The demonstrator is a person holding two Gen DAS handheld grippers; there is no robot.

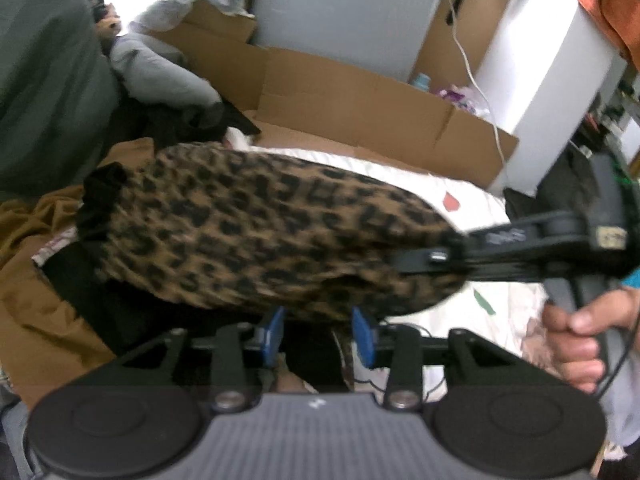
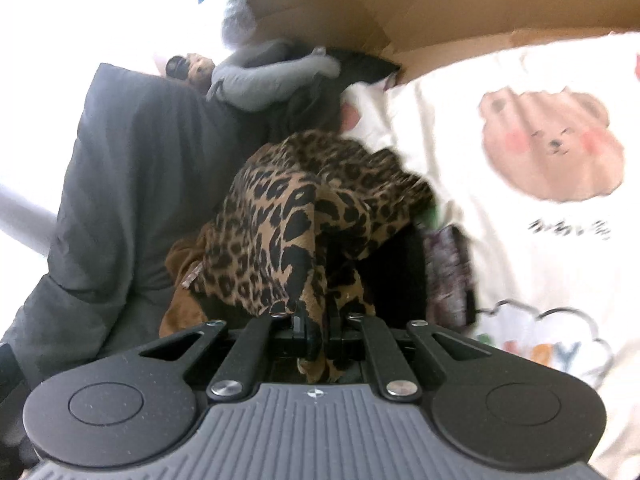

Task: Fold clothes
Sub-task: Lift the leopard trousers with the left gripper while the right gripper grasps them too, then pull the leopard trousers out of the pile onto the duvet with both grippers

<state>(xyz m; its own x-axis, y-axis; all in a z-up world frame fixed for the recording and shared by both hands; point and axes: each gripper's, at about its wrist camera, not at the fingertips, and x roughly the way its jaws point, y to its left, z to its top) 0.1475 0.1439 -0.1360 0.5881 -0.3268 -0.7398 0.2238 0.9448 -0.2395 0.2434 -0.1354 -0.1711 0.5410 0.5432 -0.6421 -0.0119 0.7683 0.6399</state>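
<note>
left wrist view:
left gripper [image 1: 318, 334]: blue pads apart, no grip; leopard-print garment [image 1: 256, 232] drapes just ahead
right gripper [image 1: 448, 258]: clamped on garment's right end, held by a hand [image 1: 576, 340]
under garment: white bedspread [image 1: 460, 196], brown cloth [image 1: 36, 280]

right wrist view:
right gripper [image 2: 318, 336]: jaws pinched together on leopard fabric [image 2: 296, 216]
right side: bear-print bedspread [image 2: 552, 148]
left side: grey duvet [image 2: 128, 184]

A bed under a white cartoon-print sheet [image 2: 520, 240] carries everything. Flattened cardboard [image 1: 340, 96] lies along its far edge. A brown garment [image 1: 24, 280] and dark clothes rest near the left side, apparently beside a grey duvet [image 2: 120, 200].
</note>
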